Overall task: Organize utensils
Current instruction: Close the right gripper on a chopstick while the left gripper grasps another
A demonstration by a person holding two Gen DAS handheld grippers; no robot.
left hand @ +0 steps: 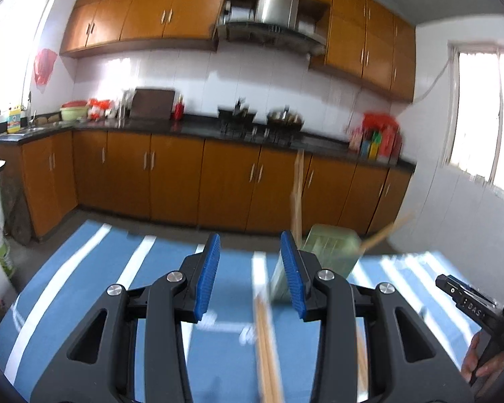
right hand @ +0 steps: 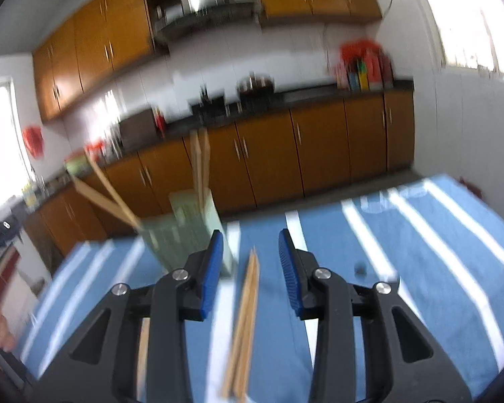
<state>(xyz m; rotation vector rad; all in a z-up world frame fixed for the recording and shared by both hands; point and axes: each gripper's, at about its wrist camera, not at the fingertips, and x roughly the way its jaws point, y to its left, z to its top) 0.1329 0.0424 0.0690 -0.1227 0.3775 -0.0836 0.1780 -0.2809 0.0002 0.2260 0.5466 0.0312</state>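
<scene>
Striped blue surface [right hand: 419, 235] held loose chopsticks [right hand: 243, 319]: light, stiff, slippery; best pinched mid-length. Right gripper [right hand: 251, 262] fingers open astride them; left gripper [left hand: 250, 268] fingers open, empty.

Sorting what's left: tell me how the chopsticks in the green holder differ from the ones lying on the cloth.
The chopsticks in the green holder stand upright or lean outward; the chopsticks on the cloth lie flat. The first sit inside the green holder; the second rest loose on the striped blue cloth, under the open right gripper. Both look like plain light wood.
</scene>
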